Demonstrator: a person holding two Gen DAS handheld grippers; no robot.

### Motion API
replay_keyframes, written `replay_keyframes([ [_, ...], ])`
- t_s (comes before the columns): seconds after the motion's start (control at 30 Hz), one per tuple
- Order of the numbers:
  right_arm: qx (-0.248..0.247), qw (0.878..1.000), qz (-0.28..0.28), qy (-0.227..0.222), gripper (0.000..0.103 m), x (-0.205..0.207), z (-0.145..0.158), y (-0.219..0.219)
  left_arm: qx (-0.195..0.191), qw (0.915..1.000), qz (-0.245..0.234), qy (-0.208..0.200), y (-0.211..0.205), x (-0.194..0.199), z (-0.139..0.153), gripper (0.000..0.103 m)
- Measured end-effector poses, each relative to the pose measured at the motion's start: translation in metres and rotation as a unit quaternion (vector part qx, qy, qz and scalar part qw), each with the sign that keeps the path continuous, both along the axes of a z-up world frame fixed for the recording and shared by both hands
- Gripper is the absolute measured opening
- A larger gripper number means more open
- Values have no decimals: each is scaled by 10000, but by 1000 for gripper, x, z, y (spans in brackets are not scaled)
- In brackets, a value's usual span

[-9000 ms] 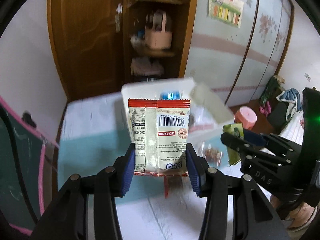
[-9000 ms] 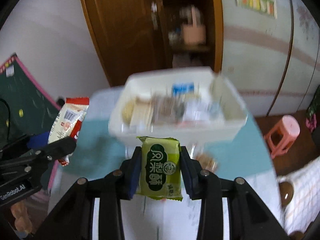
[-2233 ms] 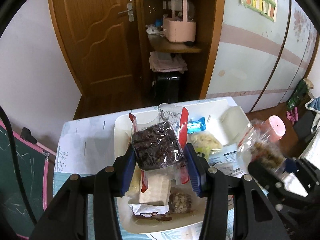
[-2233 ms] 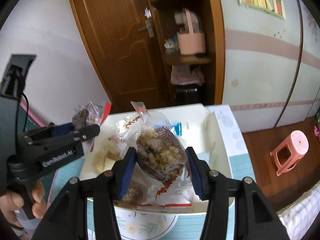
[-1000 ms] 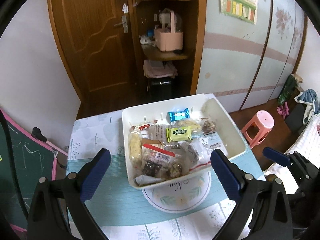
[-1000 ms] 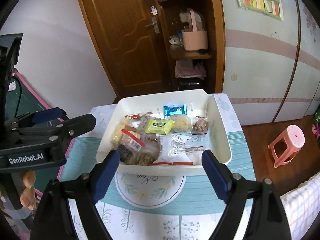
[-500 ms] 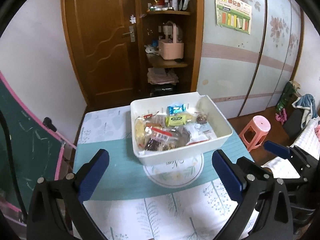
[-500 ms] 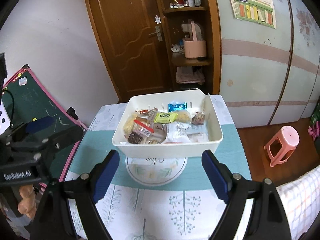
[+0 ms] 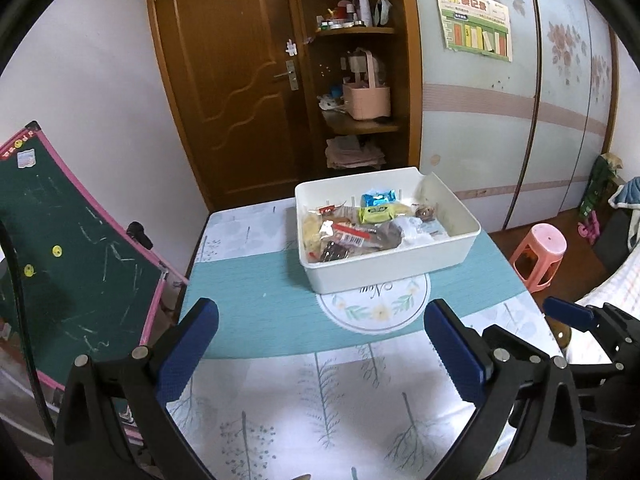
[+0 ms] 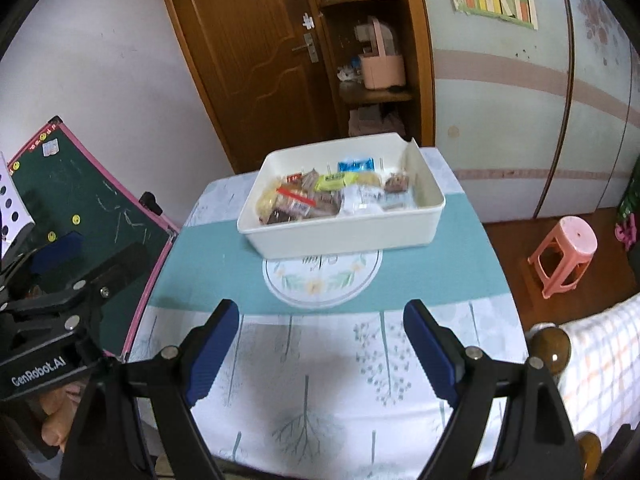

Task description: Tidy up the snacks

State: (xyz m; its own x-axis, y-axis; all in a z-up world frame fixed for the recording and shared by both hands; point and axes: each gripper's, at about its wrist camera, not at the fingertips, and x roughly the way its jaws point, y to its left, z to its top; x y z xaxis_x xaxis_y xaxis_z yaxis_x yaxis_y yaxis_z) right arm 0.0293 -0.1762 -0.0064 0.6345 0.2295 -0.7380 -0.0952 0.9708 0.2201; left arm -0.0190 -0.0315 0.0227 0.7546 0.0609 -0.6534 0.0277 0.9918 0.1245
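Far left, beside the table: a green chalkboard (image 9: 68, 240) with a pink frame, leaning. Next in, the left gripper (image 9: 320, 344), jaws wide apart, nothing between them, over the near end of the table (image 9: 248, 304). Past it, toward the far end on the teal band of the tablecloth: a white bin (image 9: 400, 266), resting partly on the round printed emblem (image 9: 376, 312). Inside, a heap of snack packets (image 9: 356, 228), among them a blue one, a yellow-green one and several clear bags, all within the walls. Right of centre, the right gripper (image 10: 320, 344), likewise spread and empty, well short of the bin. Farthest right, on the floor: a pink stool (image 10: 568, 252).

Judged from this: no loose packet visible on the cloth, so gathering looks finished, both claws clear of the bin. Next move, if any: probably none beyond checking the table for strays.
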Motion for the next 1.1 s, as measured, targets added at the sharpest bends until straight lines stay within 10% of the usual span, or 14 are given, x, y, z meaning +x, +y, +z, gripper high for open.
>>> replay_keyframes([
  [1.1, -241, 9988, -253, -352, 85, -45, 12, 2, -30, 9993, 95, 348, 8, -31, -17, 102],
])
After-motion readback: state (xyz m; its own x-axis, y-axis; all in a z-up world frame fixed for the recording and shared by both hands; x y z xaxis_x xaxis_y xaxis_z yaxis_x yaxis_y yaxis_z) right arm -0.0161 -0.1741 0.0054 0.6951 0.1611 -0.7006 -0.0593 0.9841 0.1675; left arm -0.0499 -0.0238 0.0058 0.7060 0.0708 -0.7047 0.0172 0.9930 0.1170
